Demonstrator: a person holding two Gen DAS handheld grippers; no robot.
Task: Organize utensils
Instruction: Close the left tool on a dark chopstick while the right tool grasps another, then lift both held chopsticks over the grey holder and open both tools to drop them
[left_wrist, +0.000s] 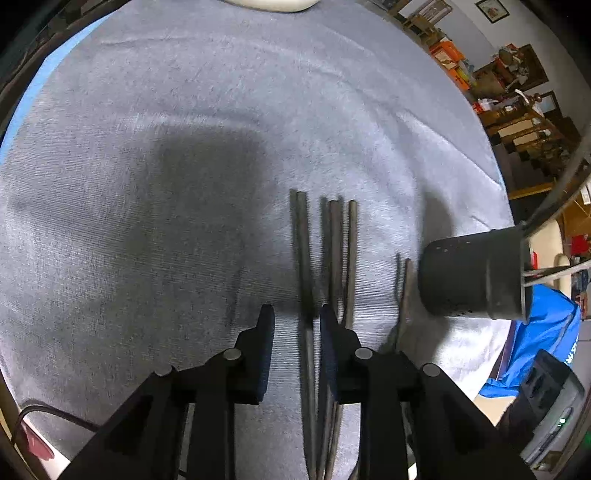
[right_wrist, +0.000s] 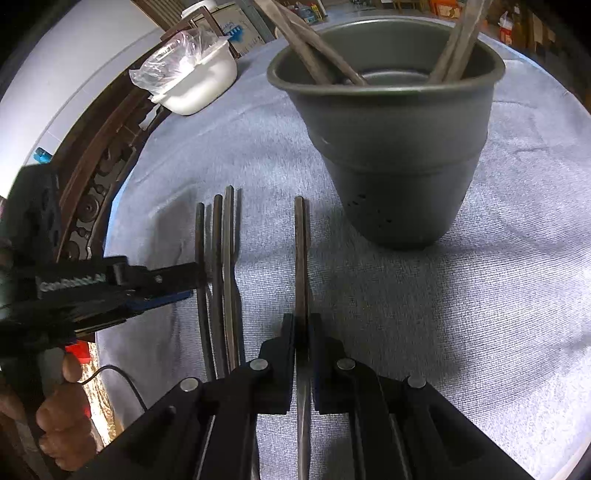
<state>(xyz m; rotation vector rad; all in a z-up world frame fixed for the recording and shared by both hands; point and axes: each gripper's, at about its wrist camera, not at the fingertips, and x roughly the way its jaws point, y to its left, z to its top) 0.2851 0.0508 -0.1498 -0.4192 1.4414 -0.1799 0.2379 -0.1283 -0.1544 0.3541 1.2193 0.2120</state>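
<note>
Three dark metal utensil handles lie side by side on the grey-blue cloth (left_wrist: 147, 110). My left gripper (left_wrist: 297, 314) is open, its fingers either side of the leftmost handle (left_wrist: 303, 236); it also shows in the right wrist view (right_wrist: 192, 284). Two more handles (left_wrist: 341, 251) lie just right of it. My right gripper (right_wrist: 302, 321) is shut on a separate utensil handle (right_wrist: 300, 243), which also shows in the left wrist view (left_wrist: 406, 288). A dark grey holder cup (right_wrist: 388, 147) stands just beyond, holding several utensils (right_wrist: 317, 55); it also shows in the left wrist view (left_wrist: 476, 273).
A white bowl with plastic wrap (right_wrist: 192, 81) sits at the far left of the table. A carved wooden chair back (right_wrist: 99, 177) runs along the table's left edge. A black cable (right_wrist: 122, 380) trails near the front edge. Blue fabric (left_wrist: 539, 339) hangs off the right side.
</note>
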